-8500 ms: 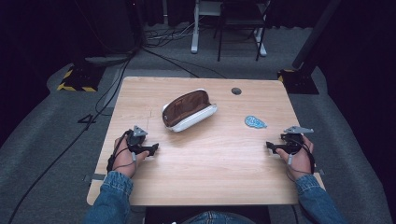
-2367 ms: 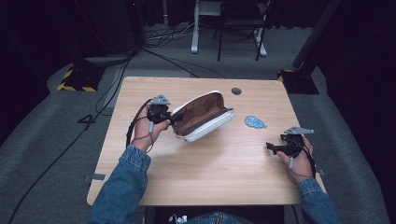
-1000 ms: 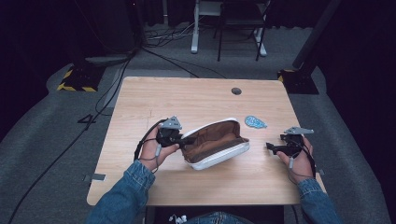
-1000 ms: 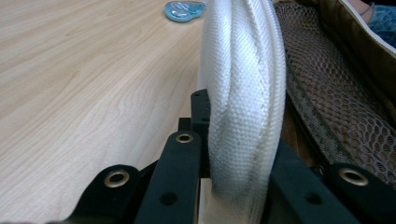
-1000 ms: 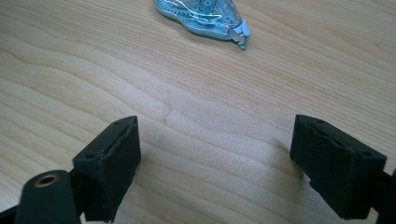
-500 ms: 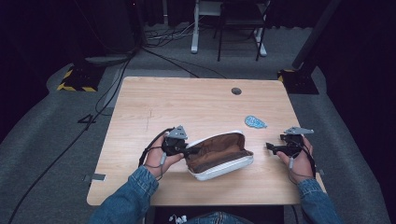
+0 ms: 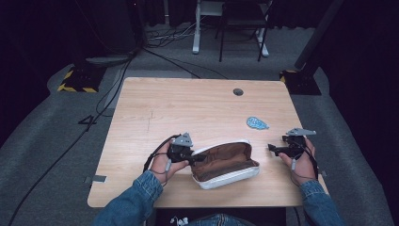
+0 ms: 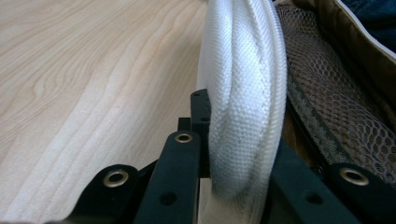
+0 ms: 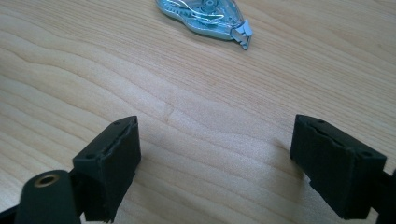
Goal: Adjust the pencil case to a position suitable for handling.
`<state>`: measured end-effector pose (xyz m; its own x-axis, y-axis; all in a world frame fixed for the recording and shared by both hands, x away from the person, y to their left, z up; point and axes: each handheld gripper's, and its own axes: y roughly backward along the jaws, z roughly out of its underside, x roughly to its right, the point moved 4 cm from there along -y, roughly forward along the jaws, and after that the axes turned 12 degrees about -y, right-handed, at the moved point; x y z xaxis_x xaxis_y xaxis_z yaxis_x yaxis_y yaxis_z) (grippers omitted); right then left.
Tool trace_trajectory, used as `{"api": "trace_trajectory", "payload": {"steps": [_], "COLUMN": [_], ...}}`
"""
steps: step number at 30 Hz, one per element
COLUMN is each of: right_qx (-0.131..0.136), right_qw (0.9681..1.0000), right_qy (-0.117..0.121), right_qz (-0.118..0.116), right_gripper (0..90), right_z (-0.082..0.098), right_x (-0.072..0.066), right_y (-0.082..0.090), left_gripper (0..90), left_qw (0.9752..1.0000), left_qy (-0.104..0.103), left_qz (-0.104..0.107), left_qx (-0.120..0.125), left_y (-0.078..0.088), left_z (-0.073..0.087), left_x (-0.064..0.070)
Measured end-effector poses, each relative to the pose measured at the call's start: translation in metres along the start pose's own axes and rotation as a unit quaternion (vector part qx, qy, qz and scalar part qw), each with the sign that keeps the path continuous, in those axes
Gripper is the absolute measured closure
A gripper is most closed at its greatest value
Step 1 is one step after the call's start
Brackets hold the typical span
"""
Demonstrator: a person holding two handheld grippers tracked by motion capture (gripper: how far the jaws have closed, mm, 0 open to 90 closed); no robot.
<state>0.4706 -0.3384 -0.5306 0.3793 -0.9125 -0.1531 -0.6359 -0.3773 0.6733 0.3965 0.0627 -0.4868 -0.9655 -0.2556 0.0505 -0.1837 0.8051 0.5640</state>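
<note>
Left gripper (image 8: 233, 154) first: its black jaws are clamped tight on the white woven rim of the pouch (image 8: 243, 93), one jaw on the outer side, the other tucked inside against the brown mesh lining. That rim is pinched flat between the pads and stands up between them, with the pale wood running off beside it.

From above, the left gripper (image 7: 194, 157) sits at the pouch's left end, level with the table (image 7: 188, 108), the person's left hand (image 7: 165, 162) wrapped around its body and a black cable looping out behind the wrist. The pouch (image 7: 225, 165) lies on the near part of the table, a little right of centre, long side running left to right. It gapes open upward, brown inside, white shell showing along its near edge, and its near right corner rests on the wood.

Over to the right gripper (image 9: 215, 154): jaws spread wide, nothing between them, bare wood grain under the gap. Just beyond the jaws lies a pale blue tape dispenser (image 9: 205, 14), tip pointing right in that view, apart from both pads.

In the high view the right gripper (image 7: 275, 149) rests low near the table's right edge, pointing left toward the pouch's right end with a clear gap between them. The right hand (image 7: 301, 160) holds it from behind, denim sleeve below. The tape dispenser (image 7: 257, 123) lies farther back, between the pouch and the right gripper, touching neither.
</note>
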Motion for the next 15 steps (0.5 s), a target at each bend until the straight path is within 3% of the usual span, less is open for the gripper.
{"api": "trace_trajectory", "payload": {"steps": [15], "right_qx": [0.000], "right_qw": [1.0000], "right_qy": [0.001], "right_qz": [-0.001], "right_gripper": [16.4], "right_z": [0.0002], "right_x": [-0.0003], "right_y": [0.0001], "left_gripper": [84.9], "left_qw": [0.9998], "left_qy": [-0.009], "left_qz": [-0.004], "left_qx": [-0.015], "left_y": [-0.0005], "left_z": [0.0105], "left_x": [-0.0049]}}
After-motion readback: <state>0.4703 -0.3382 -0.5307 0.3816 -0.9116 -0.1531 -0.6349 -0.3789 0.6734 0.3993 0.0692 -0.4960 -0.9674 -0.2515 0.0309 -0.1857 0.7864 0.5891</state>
